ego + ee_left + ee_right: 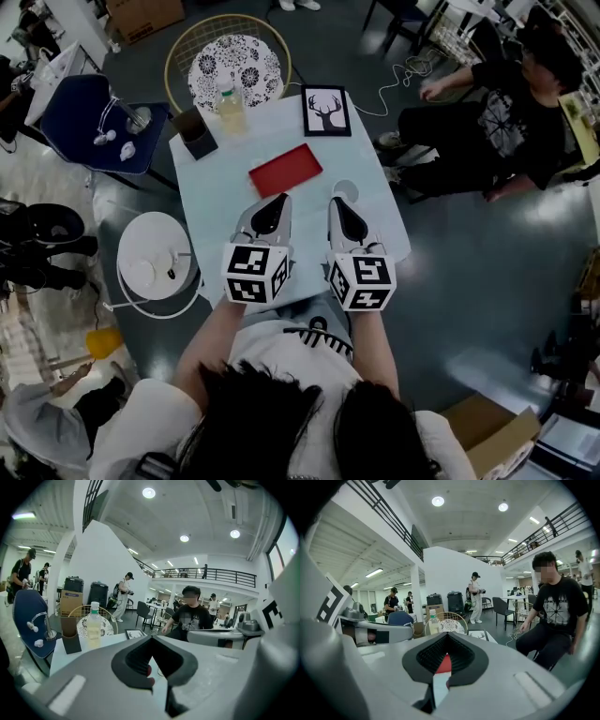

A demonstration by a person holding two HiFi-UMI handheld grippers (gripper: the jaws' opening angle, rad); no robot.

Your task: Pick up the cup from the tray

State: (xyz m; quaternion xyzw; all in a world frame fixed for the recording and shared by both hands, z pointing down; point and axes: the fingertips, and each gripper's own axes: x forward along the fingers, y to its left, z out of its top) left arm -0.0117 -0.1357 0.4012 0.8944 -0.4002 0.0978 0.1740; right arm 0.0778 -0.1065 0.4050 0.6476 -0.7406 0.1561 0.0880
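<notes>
- On a pale rectangular table [220, 192], one red tray [286, 170] lies flat near the middle with nothing on it.
- Around the table spreads a big hall with a dark glossy floor [469, 281], white walls, round ceiling lights and a railed upper gallery [211, 575].
- Just right of the tray and off it, one pale round shape that looks like the clear cup [345, 190] stands on the table, right before the right gripper's tips.
- At the far edge stand one bottle [230, 105] of yellowish drink, one dark brown box [195, 133] and one framed deer picture [326, 111].
- Two grippers sit side by side at the near edge, each pointing across the table.
- The left gripper [277, 203] has its jaws closed together and grips nothing.
- The right gripper [338, 203] is likewise closed and empty.
- One wire chair [186, 54] stands beyond the table, and one seated person [506, 122] in a black shirt is to its right.
</notes>
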